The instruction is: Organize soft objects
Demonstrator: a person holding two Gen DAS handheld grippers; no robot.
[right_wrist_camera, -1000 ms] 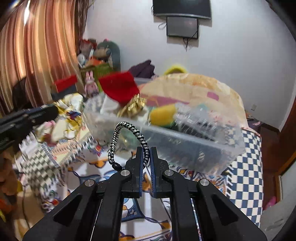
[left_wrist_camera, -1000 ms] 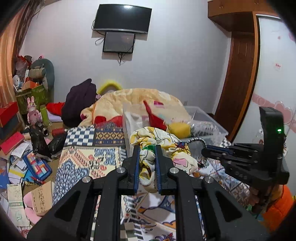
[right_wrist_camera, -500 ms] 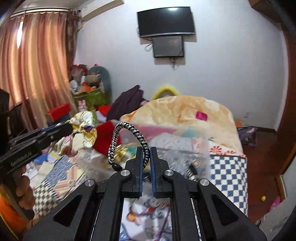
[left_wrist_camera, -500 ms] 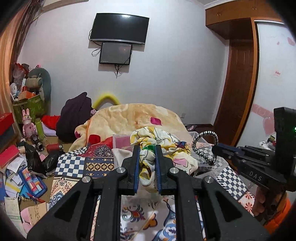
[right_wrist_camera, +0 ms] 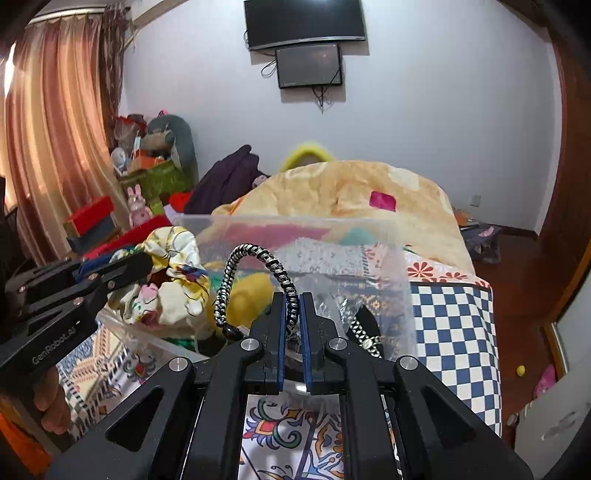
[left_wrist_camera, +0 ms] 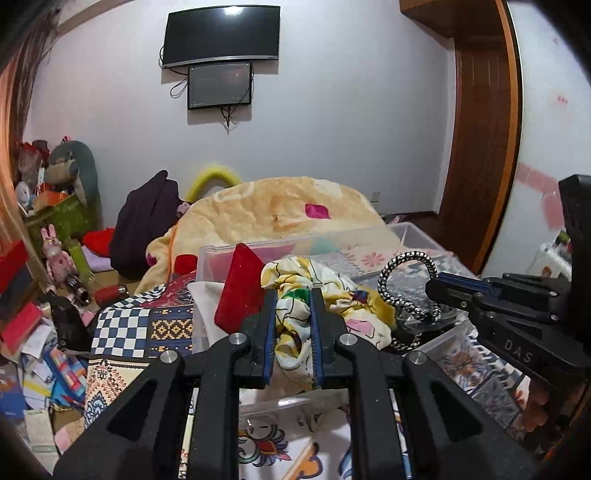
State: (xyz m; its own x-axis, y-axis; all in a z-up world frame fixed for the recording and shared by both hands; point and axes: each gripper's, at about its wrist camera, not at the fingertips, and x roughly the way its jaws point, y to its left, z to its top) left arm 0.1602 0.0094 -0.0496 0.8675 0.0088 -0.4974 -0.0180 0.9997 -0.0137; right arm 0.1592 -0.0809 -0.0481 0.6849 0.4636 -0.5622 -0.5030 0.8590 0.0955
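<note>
A yellow, cartoon-printed cloth point(left_wrist_camera: 295, 295) is being shown beside a black-and-white braided cord point(left_wrist_camera: 408, 286). A red piece point(left_wrist_camera: 240, 291) and blue-white checked bedding point(right_wrist_camera: 454, 332) are being displayed.

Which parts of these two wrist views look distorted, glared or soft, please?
Left wrist view: fisheye bends the door frame; glare spot on the wall TV; cloth in the left gripper is sharp. Right wrist view: curtain glows backlit; clear bin looks hazy.
</note>
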